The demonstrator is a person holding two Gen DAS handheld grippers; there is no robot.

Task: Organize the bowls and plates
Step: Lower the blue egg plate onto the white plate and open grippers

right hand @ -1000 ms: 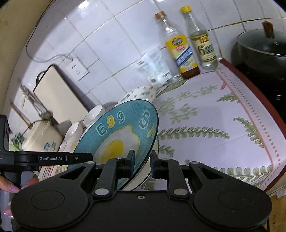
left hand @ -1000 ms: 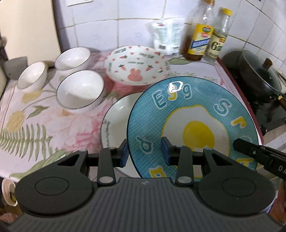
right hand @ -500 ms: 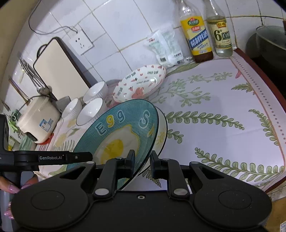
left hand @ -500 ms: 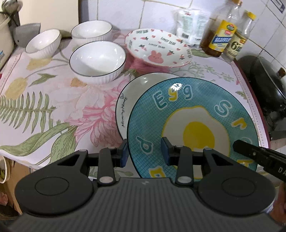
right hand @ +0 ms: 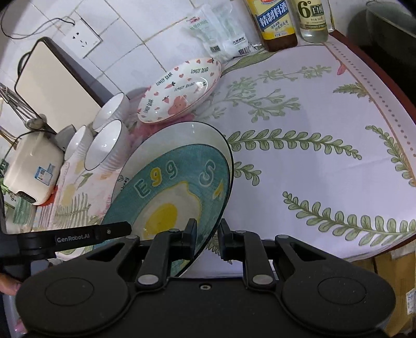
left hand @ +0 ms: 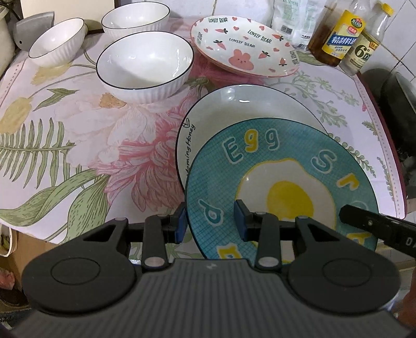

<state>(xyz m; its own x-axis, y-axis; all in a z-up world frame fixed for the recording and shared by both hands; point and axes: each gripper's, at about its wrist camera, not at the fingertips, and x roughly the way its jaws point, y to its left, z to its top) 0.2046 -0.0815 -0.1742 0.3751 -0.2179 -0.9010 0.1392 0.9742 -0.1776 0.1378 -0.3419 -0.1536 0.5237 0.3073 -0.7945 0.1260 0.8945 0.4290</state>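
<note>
A teal egg plate point(left hand: 280, 187) is held off the counter by both grippers. My left gripper point(left hand: 209, 225) is shut on its near left rim. My right gripper point(right hand: 206, 240) is shut on its near right rim, where the egg plate point(right hand: 171, 197) tilts. Behind and below it lies a pale "Honey" plate point(left hand: 234, 114), also seen in the right wrist view point(right hand: 187, 135). A pink bunny plate point(left hand: 244, 49) sits further back. Three white bowls point(left hand: 145, 65) point(left hand: 136, 19) point(left hand: 58, 41) stand at the back left.
Two bottles point(left hand: 338, 39) point(left hand: 364, 52) and a plastic packet point(left hand: 293, 20) stand by the tiled wall. A dark pot point(left hand: 390, 88) is off the counter's right edge. A rice cooker point(right hand: 31, 166) and a cutting board point(right hand: 54, 83) are at the left. The floral cloth point(right hand: 312, 156) covers the counter.
Both grippers have drawn back toward the counter's front edge with the egg plate, uncovering more of the pale plate beneath. The view now looks more steeply down at the counter.
</note>
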